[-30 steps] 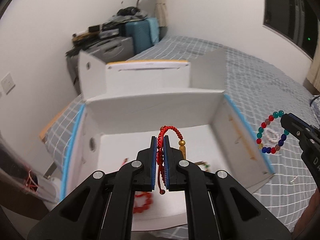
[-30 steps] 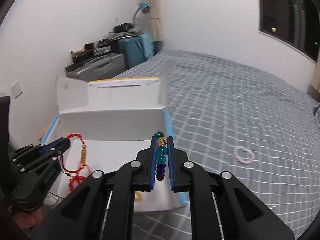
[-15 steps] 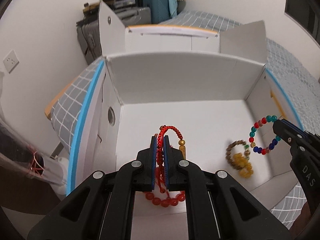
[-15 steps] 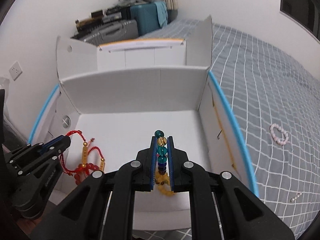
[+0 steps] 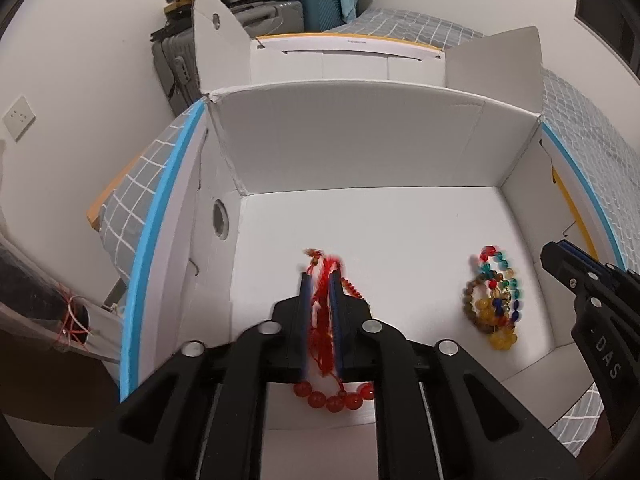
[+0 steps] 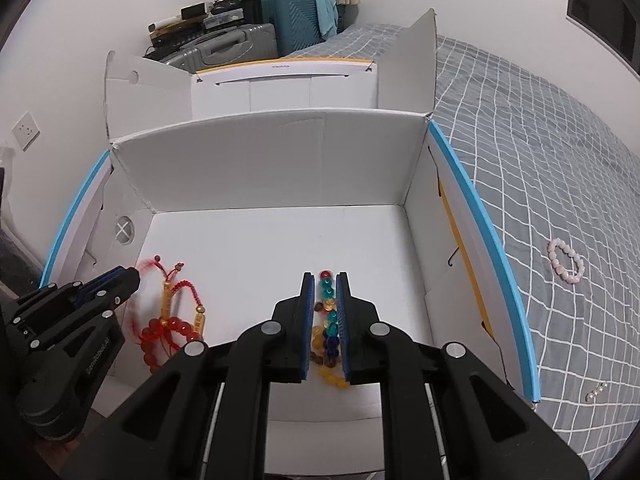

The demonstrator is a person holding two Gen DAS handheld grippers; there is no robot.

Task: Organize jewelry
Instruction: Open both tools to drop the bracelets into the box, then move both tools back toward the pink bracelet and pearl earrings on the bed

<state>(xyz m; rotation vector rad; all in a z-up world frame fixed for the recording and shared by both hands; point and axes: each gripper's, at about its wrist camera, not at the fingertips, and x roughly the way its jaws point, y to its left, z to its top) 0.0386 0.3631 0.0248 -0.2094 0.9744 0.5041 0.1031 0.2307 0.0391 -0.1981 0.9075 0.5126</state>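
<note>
Inside the white cardboard box (image 6: 280, 240) on the bed (image 6: 540, 152), we hold both grippers low over the floor of the box. Our left gripper (image 5: 319, 312) has just been opening its jaws; they stand a little apart, with the red cord bracelet (image 5: 322, 312) slack between them and slipping down onto the red bead bracelet (image 5: 332, 400) that lies beneath. Our right gripper (image 6: 324, 320) has likewise just been parting its jaws by a sliver; the multicoloured bead bracelet (image 6: 328, 292) sits in the gap, sinking onto the amber beads (image 6: 330, 376), and the pads no longer seem to press it.

We judge these pieces light and limp: cord and elastic drape and tangle, and the smooth round beads could roll out of a pinch. We would take hold across the strand, not on a single bead.

Out on the bed, well apart from the box, the pink bead bracelet (image 6: 566, 260) and a small string of pearls (image 6: 596, 392) wait for collection.
</note>
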